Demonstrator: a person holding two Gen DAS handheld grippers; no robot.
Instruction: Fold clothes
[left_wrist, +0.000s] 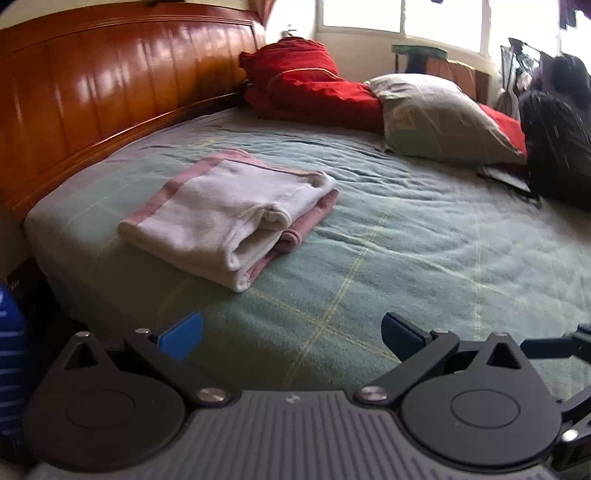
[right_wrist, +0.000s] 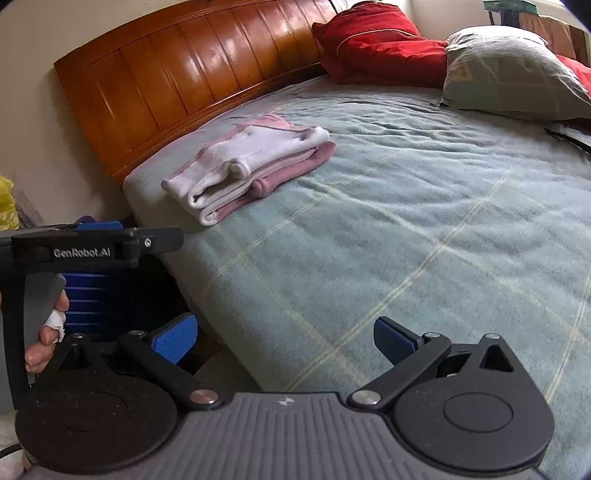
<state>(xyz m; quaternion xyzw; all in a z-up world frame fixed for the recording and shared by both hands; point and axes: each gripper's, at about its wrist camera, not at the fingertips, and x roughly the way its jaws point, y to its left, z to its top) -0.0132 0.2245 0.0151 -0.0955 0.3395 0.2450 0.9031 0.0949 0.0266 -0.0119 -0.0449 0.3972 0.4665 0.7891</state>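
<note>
Lying on the bed, the white-and-pink garment was already folded into a compact, layered rectangle, its rolled edges facing the cameras and its far side close to the wooden headboard. Nothing about it looked loose or trailing, so the folding of this piece seemed finished. No other unfolded clothing showed on the green checked blanket around the garment, so what remained of the task, if anything, could not be told from these views.

Well back from the garment, near the bed's edge, the left hand-held gripper hung with its blue pads spread wide and nothing between them. The right hand-held gripper was likewise released and empty, also well apart from the garment. In the right wrist view, fingers wrapped the left device's handle.

Beyond the garment, along the headboard, sat a red cushion and a grey-green pillow, with a dark bag further off still.
</note>
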